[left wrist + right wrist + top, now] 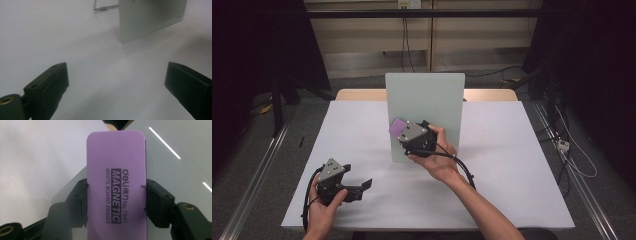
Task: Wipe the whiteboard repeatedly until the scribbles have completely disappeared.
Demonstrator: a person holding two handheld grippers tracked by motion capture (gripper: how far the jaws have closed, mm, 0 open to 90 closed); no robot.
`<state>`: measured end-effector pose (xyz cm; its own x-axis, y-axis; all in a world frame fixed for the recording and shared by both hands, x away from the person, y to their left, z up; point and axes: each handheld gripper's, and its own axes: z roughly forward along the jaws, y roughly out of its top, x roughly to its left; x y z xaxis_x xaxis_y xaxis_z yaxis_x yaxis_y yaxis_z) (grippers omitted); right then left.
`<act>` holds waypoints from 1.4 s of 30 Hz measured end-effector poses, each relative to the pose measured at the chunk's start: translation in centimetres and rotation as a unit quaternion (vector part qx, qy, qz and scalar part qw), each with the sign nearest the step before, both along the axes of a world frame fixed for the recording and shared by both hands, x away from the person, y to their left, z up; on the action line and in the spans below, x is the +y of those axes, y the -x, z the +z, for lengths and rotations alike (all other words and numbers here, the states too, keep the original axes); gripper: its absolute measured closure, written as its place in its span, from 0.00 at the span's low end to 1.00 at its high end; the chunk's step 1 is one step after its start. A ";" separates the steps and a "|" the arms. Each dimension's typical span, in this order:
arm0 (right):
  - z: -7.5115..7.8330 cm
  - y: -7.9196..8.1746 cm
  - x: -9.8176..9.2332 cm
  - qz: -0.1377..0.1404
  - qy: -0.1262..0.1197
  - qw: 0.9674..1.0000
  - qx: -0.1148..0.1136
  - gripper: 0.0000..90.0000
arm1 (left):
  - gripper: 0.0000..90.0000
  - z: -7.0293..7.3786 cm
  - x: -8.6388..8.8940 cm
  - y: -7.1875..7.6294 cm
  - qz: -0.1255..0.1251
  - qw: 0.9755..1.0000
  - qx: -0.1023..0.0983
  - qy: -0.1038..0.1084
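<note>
Eraser (pixel 116 182), purple, is sitting pinched across its narrow width in the right gripper (pixel 117 201), long axis running along the jaws, up against the standing whiteboard (pixel 432 95). Left gripper (pixel 354 190) is resting spread wide, holding nothing, on the table (pixel 512 150), well apart.

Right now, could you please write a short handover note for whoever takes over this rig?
Right gripper: shut on the purple eraser, held up at the upright whiteboard mid-table.
Left gripper: open, holding nothing, low over the table at its near left.
Done: eraser picked up and brought to the board.
Left: wipe the board, probably; no marks show on it from here, and eraser contact with it cannot be judged.
</note>
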<state>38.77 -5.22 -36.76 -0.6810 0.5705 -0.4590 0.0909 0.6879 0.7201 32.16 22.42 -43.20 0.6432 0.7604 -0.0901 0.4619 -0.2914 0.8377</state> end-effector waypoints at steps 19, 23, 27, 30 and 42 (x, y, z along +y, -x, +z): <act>-1.8 0.2 0.6 0.025 0.001 0.999 0.040 0.47 | 0.06 0.0 0.1 0.0 0.002 1.000 0.002 0.003; -0.9 0.1 0.2 0.014 -0.004 1.000 0.026 0.47 | 0.06 0.0 0.1 -0.1 0.002 1.000 0.002 0.003; 0.6 -0.3 -0.7 0.001 -0.015 1.000 0.011 0.47 | 0.06 0.0 0.0 0.0 0.002 1.000 0.002 0.004; 1.8 -0.6 -1.3 -0.010 -0.022 1.000 0.002 0.46 | 0.06 0.0 0.0 0.0 0.003 1.000 0.002 0.004; 3.0 -0.9 -1.7 -0.026 -0.018 0.999 -0.024 0.47 | 0.06 0.0 0.1 0.0 0.000 1.000 0.001 0.001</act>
